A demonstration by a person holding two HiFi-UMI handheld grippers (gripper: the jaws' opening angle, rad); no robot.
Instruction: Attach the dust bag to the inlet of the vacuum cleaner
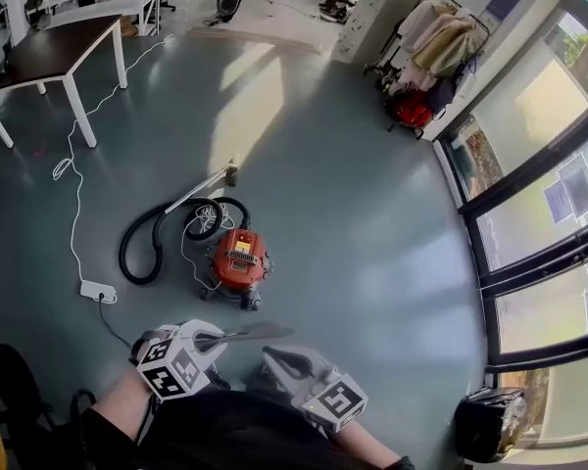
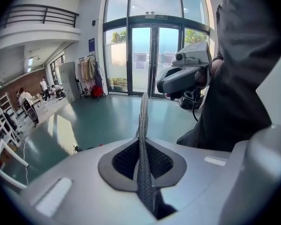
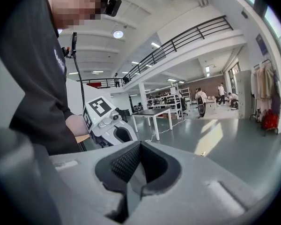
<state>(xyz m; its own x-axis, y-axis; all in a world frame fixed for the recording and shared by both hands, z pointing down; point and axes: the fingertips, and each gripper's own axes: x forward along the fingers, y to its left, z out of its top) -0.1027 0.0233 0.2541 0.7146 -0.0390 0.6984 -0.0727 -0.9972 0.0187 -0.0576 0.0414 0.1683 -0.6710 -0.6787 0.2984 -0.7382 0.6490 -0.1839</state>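
Both tools up against the dark shirt (image 1: 230,434), neither down at the work: holds the left gripper (image 2: 144,107) tipped toward the floor (image 1: 353,213) with jaws pressed flat together and nothing pinched between them; carries the right gripper (image 3: 139,146) nearer level, jaws likewise closed and empty. Reads as a carrying pose, tips tucked in and crossing in front of the body so as not to catch on anything while well back from the job. Puts the vacuum cleaner (image 1: 238,259) out ahead on the grey floor, a red canister well apart from both tools. Shows no dust bag in any view, so cannot say where that lies or whether one sits inside the machine; cannot make out the inlet from up here either. Seems barely begun: calls for finding and picking up the bag first, then getting down to the canister. Worth minding the clutter round the machine: black hose (image 1: 137,253) looped at its left, pale wand (image 1: 196,192) running off to the floor head (image 1: 231,172), white cord (image 1: 208,213) bunched just behind the canister, white cable (image 1: 76,194) trailing past a power strip (image 1: 98,290) toward the white-legged table (image 1: 54,52). Rates the hose loop and that cord as the likeliest snags on the way in. Leaves the clothes rack (image 1: 436,47), the windows (image 1: 539,164) and the dark bin (image 1: 490,421) off to the right, all well clear
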